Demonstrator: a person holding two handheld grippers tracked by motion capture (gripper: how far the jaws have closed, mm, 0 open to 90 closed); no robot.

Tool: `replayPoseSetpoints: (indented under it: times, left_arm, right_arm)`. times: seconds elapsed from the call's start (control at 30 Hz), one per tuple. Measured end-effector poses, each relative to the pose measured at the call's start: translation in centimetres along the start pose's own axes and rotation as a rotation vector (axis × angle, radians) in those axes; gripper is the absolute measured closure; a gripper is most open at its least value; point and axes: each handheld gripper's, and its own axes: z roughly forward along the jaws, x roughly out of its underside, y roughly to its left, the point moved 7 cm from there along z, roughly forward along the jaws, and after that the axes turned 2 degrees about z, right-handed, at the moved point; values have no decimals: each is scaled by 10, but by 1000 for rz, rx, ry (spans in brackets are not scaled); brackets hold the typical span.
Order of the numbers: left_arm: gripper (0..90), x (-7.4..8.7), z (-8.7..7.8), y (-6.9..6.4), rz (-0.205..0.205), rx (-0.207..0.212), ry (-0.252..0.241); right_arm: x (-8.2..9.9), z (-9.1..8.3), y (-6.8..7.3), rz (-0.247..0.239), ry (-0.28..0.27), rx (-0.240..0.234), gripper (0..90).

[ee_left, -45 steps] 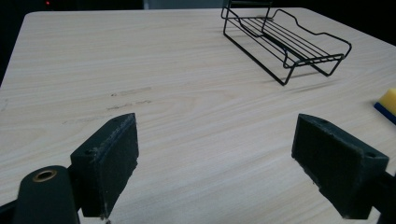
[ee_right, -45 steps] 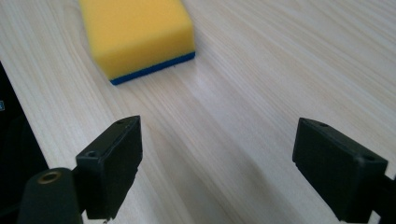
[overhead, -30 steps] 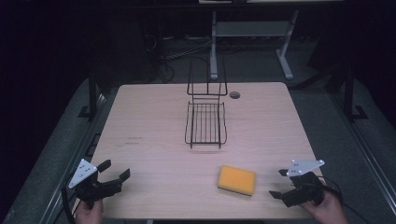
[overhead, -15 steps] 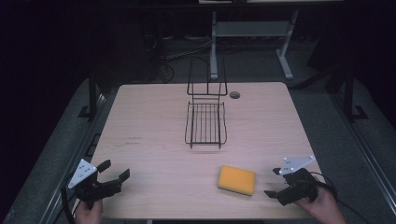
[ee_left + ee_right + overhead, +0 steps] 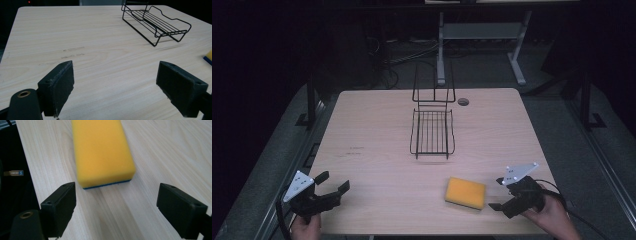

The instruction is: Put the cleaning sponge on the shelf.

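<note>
The table point(image 5: 377, 135) is evenly lit against dark, murky surroundings, while the close sponge point(image 5: 101, 150) looks slightly soft.

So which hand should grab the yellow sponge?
Probably the right. The right gripper is open beside the sponge, facing it. The left gripper sits across the table.

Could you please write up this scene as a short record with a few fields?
surface: wooden table
rack: black wire rack, centre of the table, nothing in it
sponge: yellow sponge, blue underside, flat near the front edge
left tongs: open, holding nothing
right tongs: open, pointed at the sponge, not touching it
</note>
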Motion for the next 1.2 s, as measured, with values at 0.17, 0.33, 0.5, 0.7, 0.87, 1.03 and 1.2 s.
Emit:
replayPoseSetpoints:
  times: [0.17,0.33,0.5,0.7,0.87,1.03,1.2]
  left_arm:
    - [140,0,0,-1,3,4,0]
    - [140,0,0,-1,5,2,0]
    - [140,-1,0,-1,6,4,-2]
    - [140,-1,0,-1,7,3,1]
    - [140,-1,2,-3,7,18,1]
    - [140,-1,2,-4,14,19,2]
    - [140,-1,2,-4,9,18,1]
  right_arm:
    - [-6,3,3,-29,15,-15,156]
    - [-11,7,5,-51,30,-32,156]
    - [-17,10,8,-72,38,-43,155]
    - [-25,16,9,-92,47,-62,153]
    - [-29,22,11,-104,67,-78,153]
    - [-36,26,12,-127,84,-91,152]
    - [-45,30,13,-142,85,-96,152]
